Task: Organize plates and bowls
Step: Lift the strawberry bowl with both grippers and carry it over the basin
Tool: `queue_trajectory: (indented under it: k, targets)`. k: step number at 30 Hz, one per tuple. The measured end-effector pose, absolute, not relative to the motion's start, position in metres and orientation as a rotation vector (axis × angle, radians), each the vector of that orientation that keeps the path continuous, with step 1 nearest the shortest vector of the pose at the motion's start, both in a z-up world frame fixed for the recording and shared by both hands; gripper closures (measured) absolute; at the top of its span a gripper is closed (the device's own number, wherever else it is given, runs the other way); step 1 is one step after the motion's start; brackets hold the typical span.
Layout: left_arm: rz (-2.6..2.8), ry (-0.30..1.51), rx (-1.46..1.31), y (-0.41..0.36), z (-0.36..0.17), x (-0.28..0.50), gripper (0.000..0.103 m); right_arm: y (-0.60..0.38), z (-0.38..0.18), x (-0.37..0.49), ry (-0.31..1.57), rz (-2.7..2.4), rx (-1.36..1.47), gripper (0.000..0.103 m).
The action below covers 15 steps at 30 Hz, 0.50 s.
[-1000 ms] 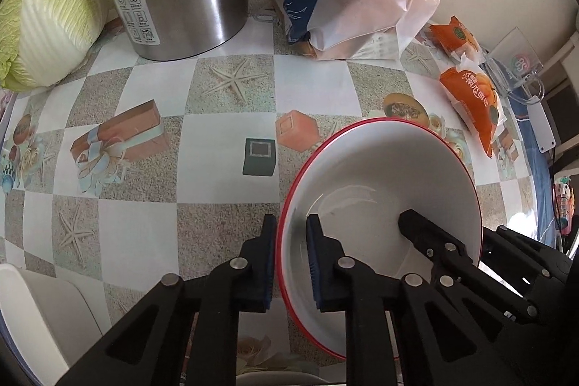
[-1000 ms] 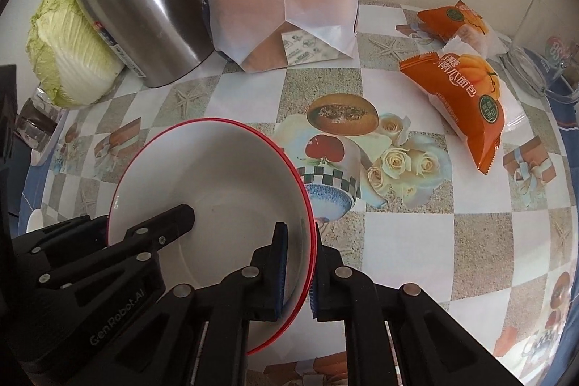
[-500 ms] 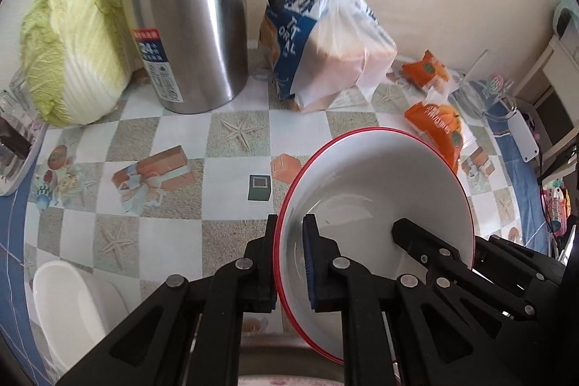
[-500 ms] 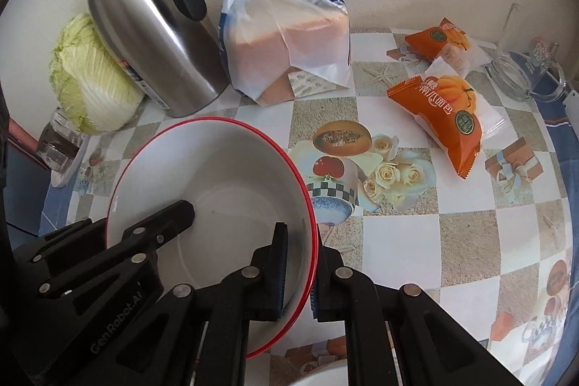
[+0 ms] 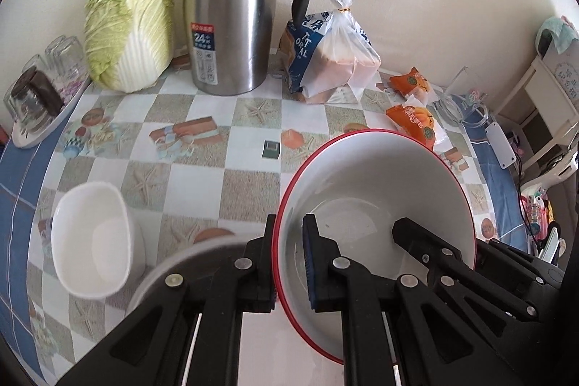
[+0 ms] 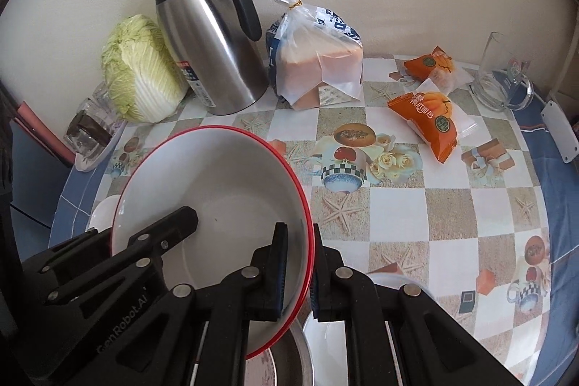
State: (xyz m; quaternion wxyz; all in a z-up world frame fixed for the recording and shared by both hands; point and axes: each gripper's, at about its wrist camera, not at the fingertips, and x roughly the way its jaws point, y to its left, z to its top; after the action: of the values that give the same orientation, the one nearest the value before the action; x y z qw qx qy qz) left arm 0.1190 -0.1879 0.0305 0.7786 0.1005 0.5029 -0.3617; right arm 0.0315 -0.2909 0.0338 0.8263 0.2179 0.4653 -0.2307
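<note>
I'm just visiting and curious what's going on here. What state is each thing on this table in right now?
Red-rimmed bowl: empty, lifted, tilted, gripped on opposite rims.
Left gripper: fingers shut on the rim.
Right gripper: fingers shut on the rim.
Small white bowl: empty, on the table.
Steel jug: upright, lid on.
Bread bag: tied shut.
Orange snack packets: sealed.
Glasses: upside down on a tray.

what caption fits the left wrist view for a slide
Both grippers, left gripper nearest, clamp a red-rimmed bowl above the checkered table.
</note>
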Motion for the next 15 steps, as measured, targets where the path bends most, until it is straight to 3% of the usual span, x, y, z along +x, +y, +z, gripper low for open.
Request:
queue_trajectory:
  k: [15]
  targets:
    - [-0.764, 1.119, 0.171, -0.128, 0.031, 0.079, 0.091, -0.231, 0.032, -0.013, 0.994, -0.477, 0.481, 0.092]
